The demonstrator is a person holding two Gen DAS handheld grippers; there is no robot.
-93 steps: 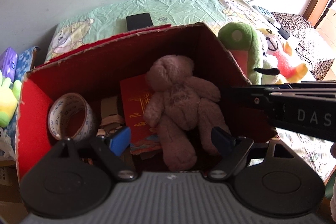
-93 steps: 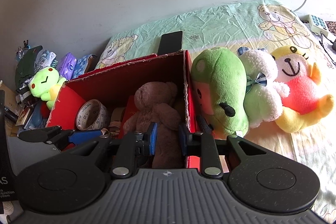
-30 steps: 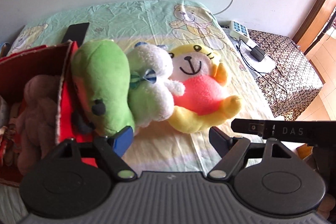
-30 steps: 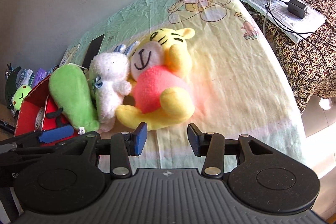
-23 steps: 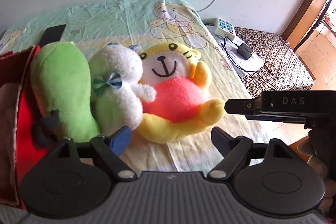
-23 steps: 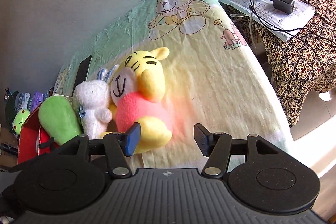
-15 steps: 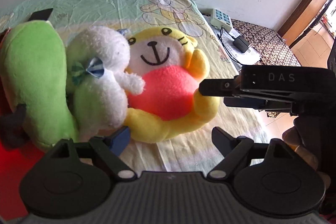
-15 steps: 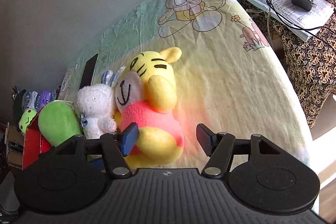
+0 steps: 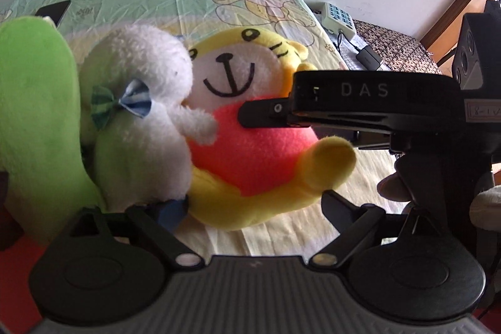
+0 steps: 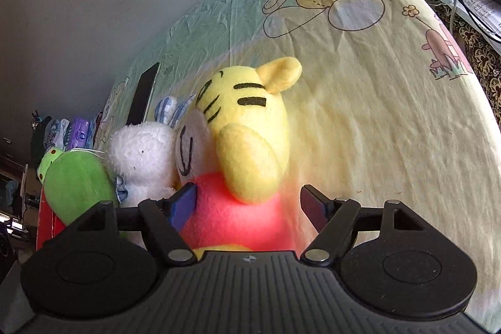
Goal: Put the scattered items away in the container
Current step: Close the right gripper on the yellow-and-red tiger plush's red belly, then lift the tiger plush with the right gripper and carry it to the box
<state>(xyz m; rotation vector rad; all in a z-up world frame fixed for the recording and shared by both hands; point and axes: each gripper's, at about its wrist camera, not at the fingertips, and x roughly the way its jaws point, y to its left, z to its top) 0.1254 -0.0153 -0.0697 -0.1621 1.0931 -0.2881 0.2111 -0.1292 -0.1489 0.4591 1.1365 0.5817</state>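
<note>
**Closing on the yellow tiger's red belly**

At the left edge of the bed, the red box [image 10: 47,227] shows only as a sliver of wall, with the green plush [image 10: 78,183] leaning against it. Next comes the white bunny [image 9: 141,115], pressed against the yellow tiger [image 9: 250,130], which lies on the cartoon-bear sheet [image 10: 375,115] toward the bed's near edge.

The left gripper [image 9: 250,208] hovers low in front of the toys, fingers wide apart and holding nothing; its blue pad [image 9: 172,208] sits just beside the bunny's base.

The right gripper [image 10: 247,208] is spread wide astride the tiger's red belly, not yet squeezing. To grip well, I would push a little deeper so both pads bracket the torso below the raised arm, then close firmly: plush compresses, so a shallow pinch may slip. The bunny's arm touches the belly, so keeping the left-hand pad clear of it should stop it being dragged along.
</note>
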